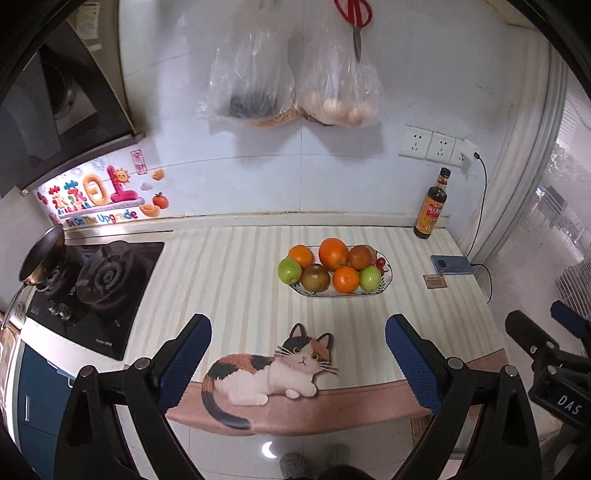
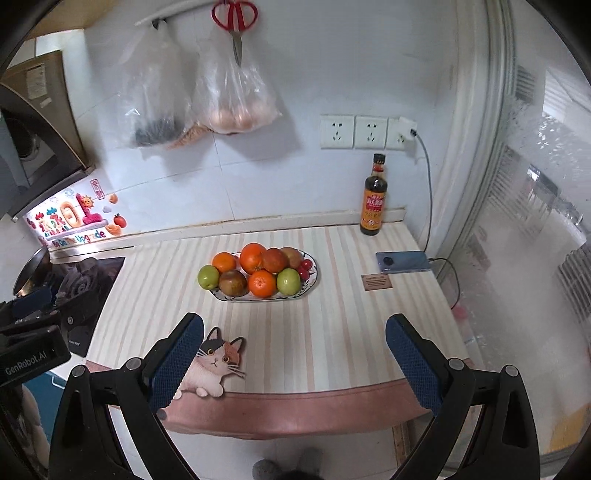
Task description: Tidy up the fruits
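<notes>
Left wrist view: the left gripper (image 1: 298,363) is held spread wide and empty above the near edge of the countertop (image 1: 236,280), over the cat print (image 1: 273,369) on the striped mat. The right gripper (image 2: 294,363) is likewise spread and empty, held off the near edge. Both are judged to be staged for an approach, nothing being grasped yet.

The fruit plate (image 1: 384,282) is set near the middle of the countertop, well apart from both grippers. Piled on it are oranges (image 1: 333,254), green apples (image 1: 290,270), brownish fruits (image 1: 315,277) and small red fruits (image 1: 380,263) at its right end; the fruits are noted touching one another. No obstacle is seen between grippers and plate.

Toward the right edge a phone (image 2: 403,262) on a charging cable and a small card (image 2: 376,282) are recorded. A sauce bottle (image 2: 373,195) stands at the far right corner. A gas stove (image 1: 99,284) with a pan (image 1: 40,260) adjoins the left edge. Bags (image 1: 291,85) and scissors (image 1: 354,18) hang on the wall.
</notes>
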{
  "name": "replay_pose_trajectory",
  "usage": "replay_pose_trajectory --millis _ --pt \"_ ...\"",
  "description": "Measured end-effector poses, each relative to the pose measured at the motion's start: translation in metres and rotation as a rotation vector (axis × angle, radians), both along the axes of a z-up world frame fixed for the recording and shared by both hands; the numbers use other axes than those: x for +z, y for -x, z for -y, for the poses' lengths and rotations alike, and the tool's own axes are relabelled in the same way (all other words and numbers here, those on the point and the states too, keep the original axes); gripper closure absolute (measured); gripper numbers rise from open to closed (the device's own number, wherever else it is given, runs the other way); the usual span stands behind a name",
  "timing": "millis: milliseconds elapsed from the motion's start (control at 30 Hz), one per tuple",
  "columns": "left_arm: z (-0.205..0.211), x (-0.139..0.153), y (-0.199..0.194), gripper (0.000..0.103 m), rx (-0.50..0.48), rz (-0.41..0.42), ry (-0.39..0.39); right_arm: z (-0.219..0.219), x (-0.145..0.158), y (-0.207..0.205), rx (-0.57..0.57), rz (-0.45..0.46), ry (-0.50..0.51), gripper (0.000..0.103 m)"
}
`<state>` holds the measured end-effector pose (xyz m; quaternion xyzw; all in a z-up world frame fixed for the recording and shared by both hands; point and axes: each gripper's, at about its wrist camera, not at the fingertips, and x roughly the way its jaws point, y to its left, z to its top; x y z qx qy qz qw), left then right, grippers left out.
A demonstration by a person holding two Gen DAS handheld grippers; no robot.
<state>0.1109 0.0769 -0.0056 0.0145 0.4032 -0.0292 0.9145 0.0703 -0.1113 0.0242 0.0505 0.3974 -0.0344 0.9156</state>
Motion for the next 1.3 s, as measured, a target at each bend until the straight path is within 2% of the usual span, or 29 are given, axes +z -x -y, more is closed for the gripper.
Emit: replay_pose_trajectory --millis 333,667,833,867,1000,1300 --pt "0.010 0.014 0.046 0.006 0.016 0.041 0.001 0.005 0.016 0.039 0.049 0.023 0.001 0.002" --pt "0.015 0.014 0.049 0.006 0.044 0.047 -0.014 0.009 0.017 0.036 0.077 0.028 -0.023 0.002" --pt "0.018 0.011 0.033 0.006 0.043 0.028 -0.013 0.014 0.014 0.018 0.079 0.027 -0.042 0.002" --pt "0.018 0.009 0.028 0.001 0.047 0.024 -0.017 0.016 0.012 0.012 0.077 0.026 -0.047 0.001" --pt "0.021 0.000 0.002 0.000 0.062 0.006 -0.039 0.020 0.001 -0.014 0.070 0.023 -0.065 0.001" --pt "0.020 -0.021 -0.058 0.000 0.101 -0.056 -0.061 0.033 -0.034 -0.084 0.068 -0.052 -0.061 0.001"
